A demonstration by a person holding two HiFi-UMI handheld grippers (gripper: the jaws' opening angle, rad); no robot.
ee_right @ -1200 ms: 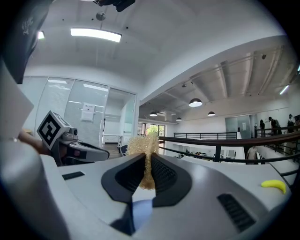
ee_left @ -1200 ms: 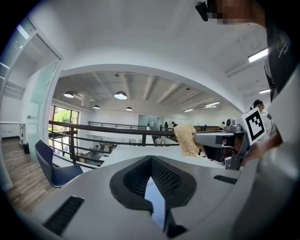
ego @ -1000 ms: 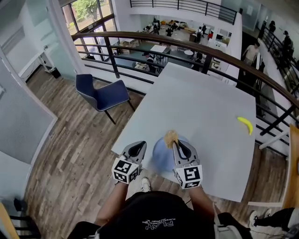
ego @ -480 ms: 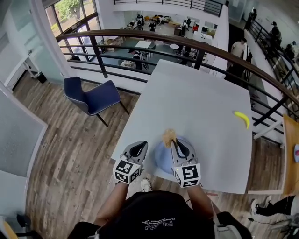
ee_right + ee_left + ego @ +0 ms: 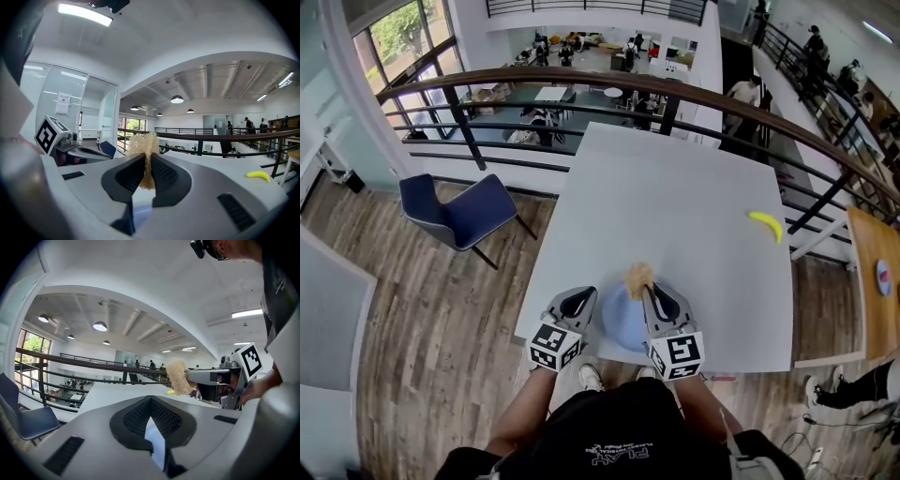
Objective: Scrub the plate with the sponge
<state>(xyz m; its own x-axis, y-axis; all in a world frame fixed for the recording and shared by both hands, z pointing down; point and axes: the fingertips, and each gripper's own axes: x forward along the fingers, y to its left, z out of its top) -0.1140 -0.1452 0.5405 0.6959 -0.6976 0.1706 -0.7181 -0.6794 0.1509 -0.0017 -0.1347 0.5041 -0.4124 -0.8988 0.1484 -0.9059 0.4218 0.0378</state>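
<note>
Head view: the blue plate (image 5: 623, 323) lies near the white tabletop's (image 5: 694, 206) front edge, between the left gripper (image 5: 583, 294) and the right gripper (image 5: 646, 289), with the sponge (image 5: 637, 275) at its far rim; I'd press down and circle firmly. Left gripper view: fingers closed together beside the plate, so bracing it would help. Right gripper view: fingers narrowly clamp the sponge; a railing (image 5: 211, 138) and open hall lie beyond.

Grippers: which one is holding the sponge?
The right gripper: its fingers clamp the tan sponge above the blue plate. The left gripper is closed on the plate's rim instead, no sponge in it.
</note>
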